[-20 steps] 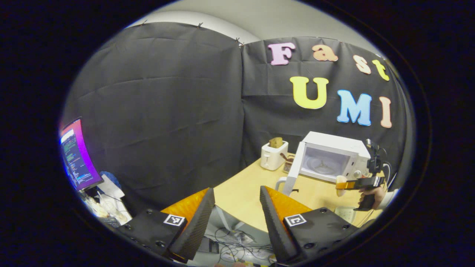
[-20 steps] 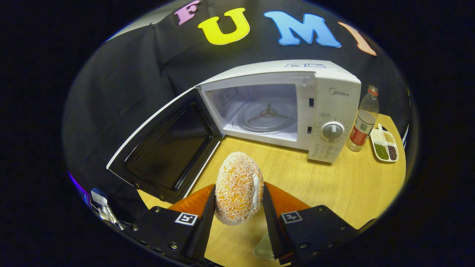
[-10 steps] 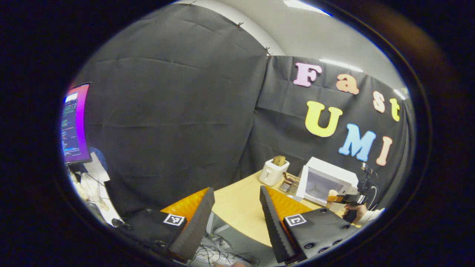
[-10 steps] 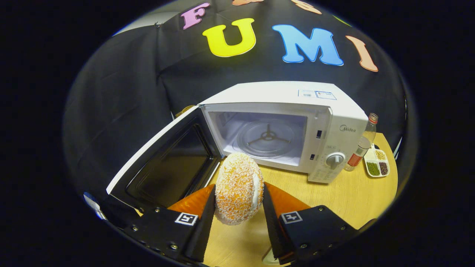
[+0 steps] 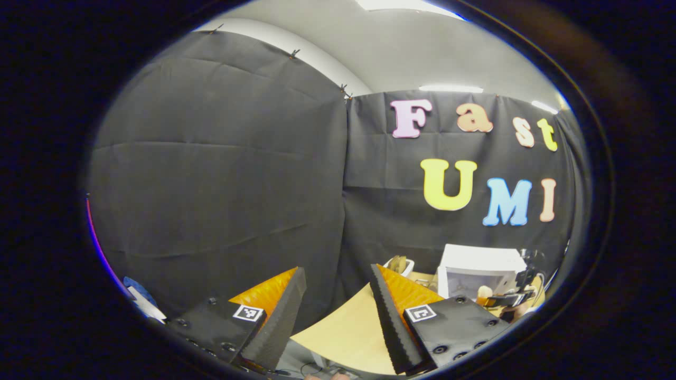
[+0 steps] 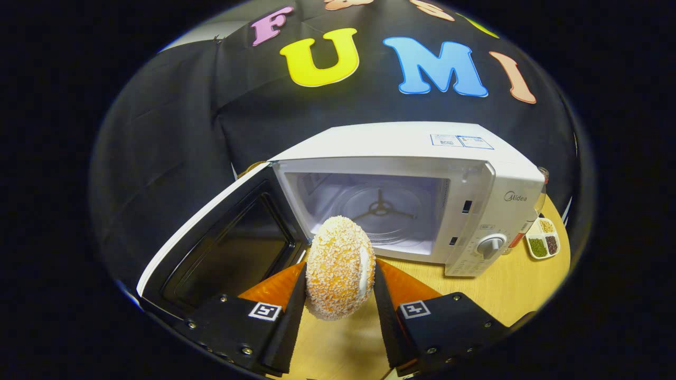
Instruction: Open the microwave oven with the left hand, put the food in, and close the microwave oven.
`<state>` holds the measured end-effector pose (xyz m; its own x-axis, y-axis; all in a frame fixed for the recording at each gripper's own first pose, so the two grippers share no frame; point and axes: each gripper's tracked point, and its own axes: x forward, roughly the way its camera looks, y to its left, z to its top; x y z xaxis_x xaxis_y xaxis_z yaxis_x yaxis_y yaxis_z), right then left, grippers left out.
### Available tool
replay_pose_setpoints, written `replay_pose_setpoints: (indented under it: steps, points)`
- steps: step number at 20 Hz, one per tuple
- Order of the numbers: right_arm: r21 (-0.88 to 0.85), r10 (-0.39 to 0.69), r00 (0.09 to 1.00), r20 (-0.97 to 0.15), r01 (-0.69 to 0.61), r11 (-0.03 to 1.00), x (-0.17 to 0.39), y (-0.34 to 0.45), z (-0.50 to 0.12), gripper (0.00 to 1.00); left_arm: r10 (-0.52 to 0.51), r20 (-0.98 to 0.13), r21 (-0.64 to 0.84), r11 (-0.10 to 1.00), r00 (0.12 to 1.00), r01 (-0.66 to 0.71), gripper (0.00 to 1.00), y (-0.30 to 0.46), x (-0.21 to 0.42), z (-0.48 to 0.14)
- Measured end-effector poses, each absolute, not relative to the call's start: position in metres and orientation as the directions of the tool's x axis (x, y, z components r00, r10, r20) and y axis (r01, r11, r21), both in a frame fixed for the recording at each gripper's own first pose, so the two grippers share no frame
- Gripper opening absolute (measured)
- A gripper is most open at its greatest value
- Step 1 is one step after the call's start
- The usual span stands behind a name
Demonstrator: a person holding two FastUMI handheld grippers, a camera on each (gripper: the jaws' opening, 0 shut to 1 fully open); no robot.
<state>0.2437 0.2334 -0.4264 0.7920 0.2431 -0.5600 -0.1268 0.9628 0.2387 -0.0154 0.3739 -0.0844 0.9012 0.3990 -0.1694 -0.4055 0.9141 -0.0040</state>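
With the microwave (image 6: 401, 200) door (image 6: 222, 248) already open, right gripper (image 6: 340, 295) jaws pinch the bun (image 6: 339, 274) before the cavity; left gripper (image 5: 335, 311) jaws spread, empty. Placing and closing remain.

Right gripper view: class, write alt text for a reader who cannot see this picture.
The right claw grips a round, crumb-coated pastry upright between its fingers, just in front of a white microwave whose door is swung open to the left. Its turntable is bare. The microwave stands on a wooden table, with a small dish of beans at far right.
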Motion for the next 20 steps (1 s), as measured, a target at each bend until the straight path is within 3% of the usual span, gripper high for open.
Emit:
replay_pose_setpoints:
  steps: [2, 5, 8, 13, 20]
  points:
    - [0.267, 0.211, 0.813, -0.543, -0.071, 0.961, 0.265, 0.228, -0.433, 0.66, 0.38, -0.157, -0.037, 0.92, 0.912, -0.39, 0.87, 0.366, 0.002, -0.061]
    - [0.349, 0.19, 0.813, -0.551, 0.018, 0.937, 0.289, 0.23, -0.456, 0.66, 0.345, -0.147, -0.057, 0.933, 0.927, -0.356, 0.77, 0.335, 0.016, -0.033]
    - [0.352, 0.093, 0.85, -0.519, 0.113, 0.929, 0.317, 0.218, -0.47, 0.66, 0.322, -0.155, -0.051, 0.942, 0.934, -0.333, 0.77, 0.298, 0.016, -0.033]
    - [0.431, 0.033, 0.87, -0.491, 0.21, 0.878, 0.352, 0.224, -0.494, 0.66, 0.273, -0.176, -0.123, 0.947, 0.946, -0.297, 0.77, 0.246, -0.01, -0.048]
    - [0.536, -0.046, 0.858, -0.511, 0.36, 0.764, 0.379, 0.221, -0.512, 0.68, 0.345, -0.289, -0.195, 0.892, 0.893, -0.408, 0.77, 0.256, -0.063, -0.097]
